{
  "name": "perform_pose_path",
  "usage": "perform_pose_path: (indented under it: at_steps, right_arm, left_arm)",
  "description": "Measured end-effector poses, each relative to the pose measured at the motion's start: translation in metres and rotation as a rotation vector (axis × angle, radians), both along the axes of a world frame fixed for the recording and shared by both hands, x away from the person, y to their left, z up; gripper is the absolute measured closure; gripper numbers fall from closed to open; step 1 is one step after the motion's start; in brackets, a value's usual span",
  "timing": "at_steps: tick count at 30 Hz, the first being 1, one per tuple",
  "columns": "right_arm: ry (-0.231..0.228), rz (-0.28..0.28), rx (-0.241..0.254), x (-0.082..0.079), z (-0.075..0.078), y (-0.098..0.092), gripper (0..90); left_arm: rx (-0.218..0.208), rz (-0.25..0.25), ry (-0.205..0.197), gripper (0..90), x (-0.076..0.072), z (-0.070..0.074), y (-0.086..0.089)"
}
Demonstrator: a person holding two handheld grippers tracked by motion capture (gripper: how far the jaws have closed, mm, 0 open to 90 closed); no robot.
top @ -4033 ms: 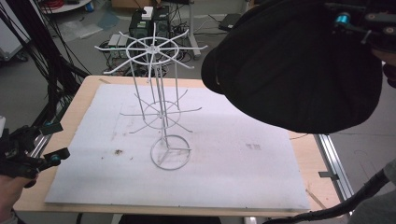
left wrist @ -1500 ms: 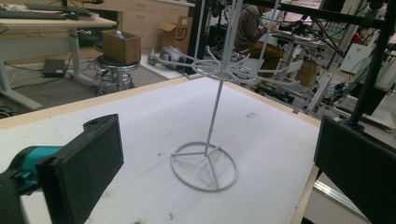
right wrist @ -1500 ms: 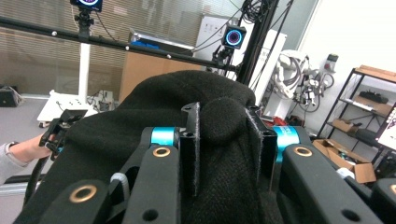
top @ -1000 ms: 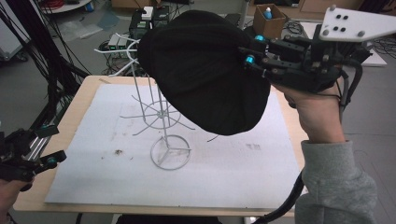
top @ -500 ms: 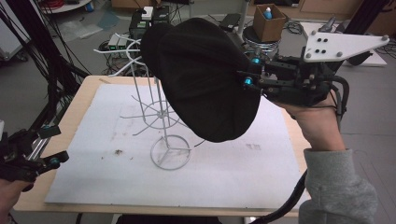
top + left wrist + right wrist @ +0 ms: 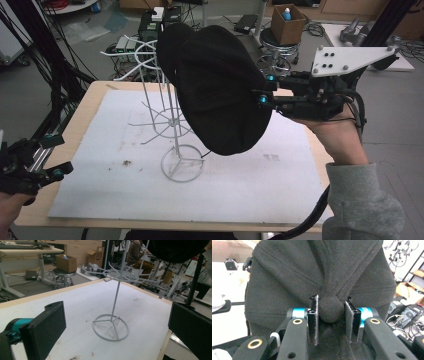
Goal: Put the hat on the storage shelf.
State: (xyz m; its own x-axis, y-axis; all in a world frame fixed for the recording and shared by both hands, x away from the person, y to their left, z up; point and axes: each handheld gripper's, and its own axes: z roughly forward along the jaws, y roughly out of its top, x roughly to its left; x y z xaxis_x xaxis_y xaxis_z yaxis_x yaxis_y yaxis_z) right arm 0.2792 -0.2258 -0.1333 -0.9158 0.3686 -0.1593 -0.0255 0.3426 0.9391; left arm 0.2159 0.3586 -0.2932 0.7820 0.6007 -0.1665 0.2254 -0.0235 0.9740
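Note:
A black cap point(image 6: 215, 90) hangs tilted in the air against the top of a white wire rack point(image 6: 172, 120), hiding most of the upper ring. My right gripper point(image 6: 262, 92) is shut on the cap; in the right gripper view its jaws pinch the round button on the crown point(image 6: 331, 312), and the cap's panels point(image 6: 322, 272) spread beyond it. The rack's round base point(image 6: 111, 326) stands mid-table, with the cap's edge point(image 6: 175, 250) above it. My left gripper point(image 6: 60, 156) rests at the table's left edge, open and holding nothing, its pads point(image 6: 47, 327) wide apart.
A white mat point(image 6: 100, 175) covers the wooden table. Black frame bars point(image 6: 35, 60) rise at the left. Behind the table stand electronics boxes point(image 6: 150, 25), a stool with a cardboard box point(image 6: 289, 22), and cables on the floor.
My right gripper has carried the cap left and down from the far right until it sits against the rack's top. The left gripper has stayed in place.

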Motion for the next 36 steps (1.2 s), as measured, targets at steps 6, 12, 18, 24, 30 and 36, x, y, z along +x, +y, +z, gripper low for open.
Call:
perform_pose_path:
  at_steps: [6, 12, 18, 24, 30, 36]
  right_arm:
    - [0.024, 0.004, -0.004, 0.004, -0.012, -0.002, 69.4]
    - [0.042, 0.011, -0.010, 0.007, -0.023, -0.004, 68.7]
    - [0.048, 0.019, -0.012, 0.009, -0.031, -0.003, 65.7]
    - [0.063, 0.026, -0.021, 0.012, -0.037, -0.001, 60.1]
    - [0.080, 0.016, -0.028, 0.013, -0.038, 0.000, 50.1]
    - [0.083, 0.025, -0.022, 0.011, -0.038, -0.002, 38.8]
  left_arm:
    - [0.001, 0.001, 0.001, 1.7, 0.000, 0.000, 0.000]
    - [0.000, 0.002, -0.001, 1.7, 0.000, 0.000, 0.000]
    - [-0.003, 0.005, -0.002, 1.7, 0.000, 0.000, 0.000]
    - [-0.002, 0.005, -0.001, 1.7, 0.000, 0.000, 0.000]
    - [0.001, 0.004, -0.001, 1.7, -0.001, 0.000, 0.000]
    - [0.002, 0.007, 0.000, 1.7, 0.000, 0.000, 0.000]
